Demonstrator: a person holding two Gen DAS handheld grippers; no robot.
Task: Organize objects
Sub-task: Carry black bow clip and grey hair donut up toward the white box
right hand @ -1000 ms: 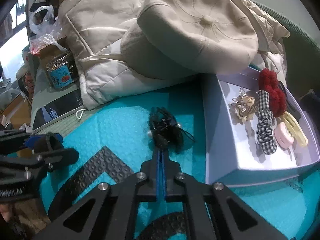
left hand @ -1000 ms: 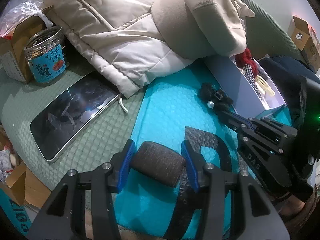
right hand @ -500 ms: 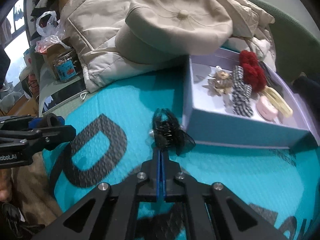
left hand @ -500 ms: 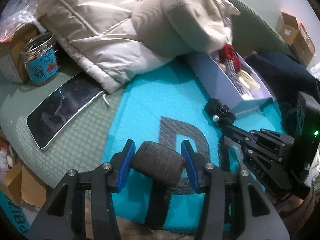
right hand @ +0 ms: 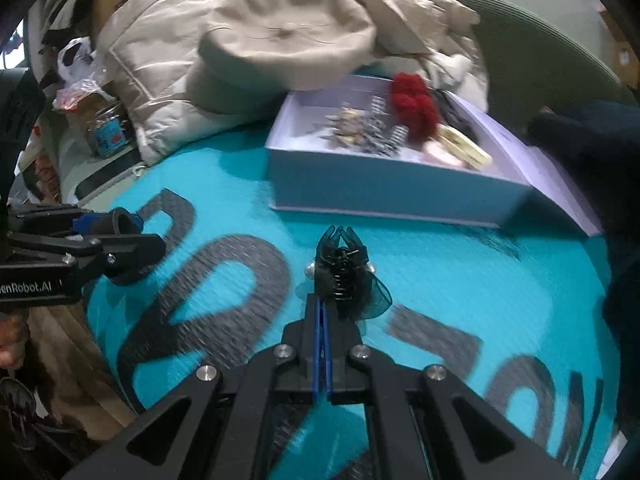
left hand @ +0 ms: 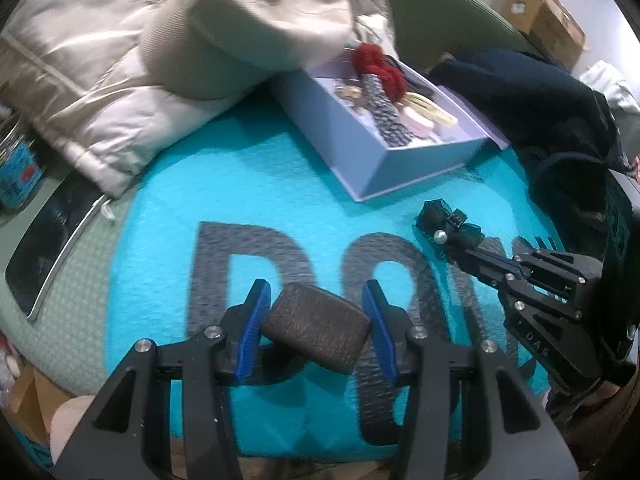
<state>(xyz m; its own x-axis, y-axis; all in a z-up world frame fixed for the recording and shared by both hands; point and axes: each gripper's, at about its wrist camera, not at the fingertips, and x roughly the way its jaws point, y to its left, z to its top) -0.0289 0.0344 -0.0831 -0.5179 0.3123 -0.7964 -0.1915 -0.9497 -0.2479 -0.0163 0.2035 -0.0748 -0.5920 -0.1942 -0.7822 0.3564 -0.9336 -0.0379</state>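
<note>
Both tools have pulled back toward me since a second ago, so the lilac box, formerly close on the right, now lies farther ahead and more of the printed letters on the teal mailer show. My left tool (left hand: 316, 312) grips one dark, rough-textured roll (left hand: 316, 332) between its two blue pads, held above the teal bubble mailer (left hand: 240, 184). My right tool (right hand: 322, 308) is pinched tight on one black hair clip (right hand: 342, 276) with gauzy ribbon and two pearl beads, also held over the mailer, just short of the near wall of the lilac box (right hand: 384, 188). That one open box sits on the mailer and holds one red scrunchie (right hand: 412, 104), one checkered scrunchie (left hand: 386, 110), one gold clip (right hand: 346, 120), one pink clip (left hand: 418, 120) and one pale yellow clip (right hand: 464, 146); further dark pieces behind them are too blurred to count. Beyond the box lies one beige cap (right hand: 288, 36) on one cream padded jacket (left hand: 92, 80). To the left are one dark tablet (left hand: 48, 240) and one blue-labelled jar (right hand: 106, 130). On the right, dark navy clothing (left hand: 520, 92) is piled.
</note>
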